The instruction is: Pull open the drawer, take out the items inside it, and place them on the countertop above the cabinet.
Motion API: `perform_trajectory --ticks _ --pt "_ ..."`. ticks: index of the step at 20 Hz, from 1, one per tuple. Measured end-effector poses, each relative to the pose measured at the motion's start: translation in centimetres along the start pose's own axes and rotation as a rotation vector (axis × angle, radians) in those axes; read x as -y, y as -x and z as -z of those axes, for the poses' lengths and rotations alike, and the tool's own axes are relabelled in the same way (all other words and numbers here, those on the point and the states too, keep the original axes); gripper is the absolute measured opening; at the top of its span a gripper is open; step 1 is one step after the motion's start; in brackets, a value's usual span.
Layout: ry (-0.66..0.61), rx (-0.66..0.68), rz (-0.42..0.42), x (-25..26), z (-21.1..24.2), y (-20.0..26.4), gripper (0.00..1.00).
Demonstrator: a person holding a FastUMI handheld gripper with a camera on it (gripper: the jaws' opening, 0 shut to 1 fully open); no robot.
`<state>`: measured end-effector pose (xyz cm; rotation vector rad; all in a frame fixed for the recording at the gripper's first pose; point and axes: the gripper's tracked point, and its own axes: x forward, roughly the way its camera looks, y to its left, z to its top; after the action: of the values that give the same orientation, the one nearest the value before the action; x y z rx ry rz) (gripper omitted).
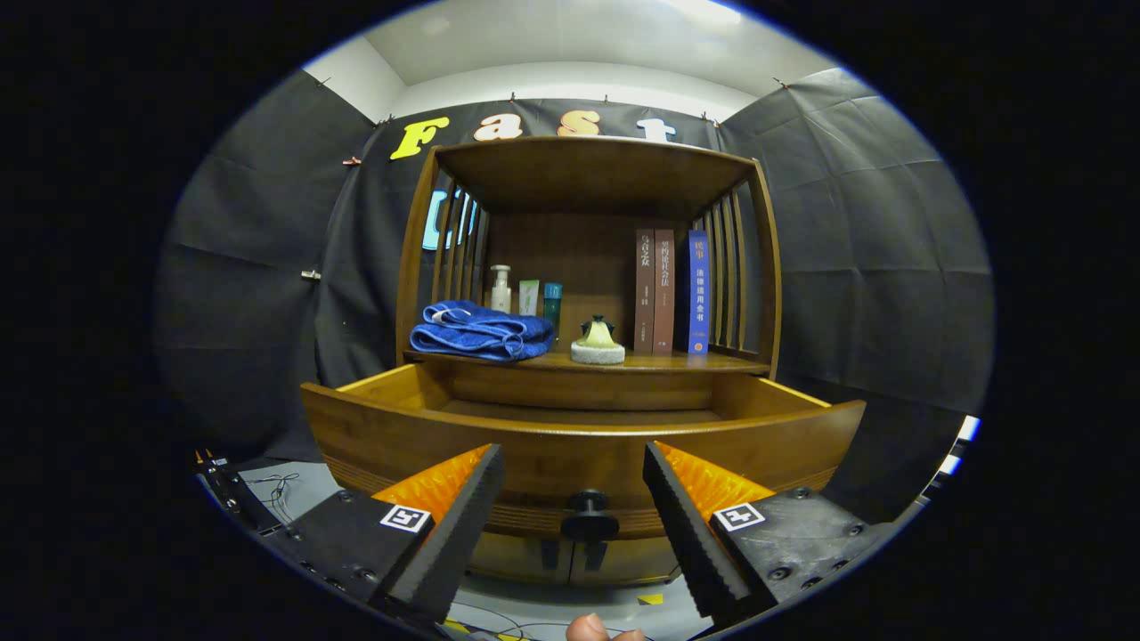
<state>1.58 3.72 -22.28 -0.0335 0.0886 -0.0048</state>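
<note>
The wooden drawer of the cabinet stands pulled out toward me, and what I see of its inside is bare wood. Its dark round knob sits on the drawer front, between my two fingers and a little ahead of them. My gripper is open, its fingertips level with the drawer front and apart from the knob. On the countertop above the drawer lie a folded blue towel at the left and a small pale ornament on a round base in the middle.
Behind the towel stand a pump bottle and two small tubes. Three upright books lean at the right of the shelf. Slatted sides and a top board frame the shelf. A fingertip shows below the gripper. Cables lie on the floor at left.
</note>
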Motion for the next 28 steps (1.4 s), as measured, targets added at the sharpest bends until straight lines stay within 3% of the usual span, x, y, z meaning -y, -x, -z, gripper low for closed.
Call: perform_trajectory --ticks 12,28 --pt "-0.013 -0.045 0.022 0.7 2.8 -2.6 0.99" --pt "-0.005 -0.023 0.021 0.8 1.2 -7.0 0.99"
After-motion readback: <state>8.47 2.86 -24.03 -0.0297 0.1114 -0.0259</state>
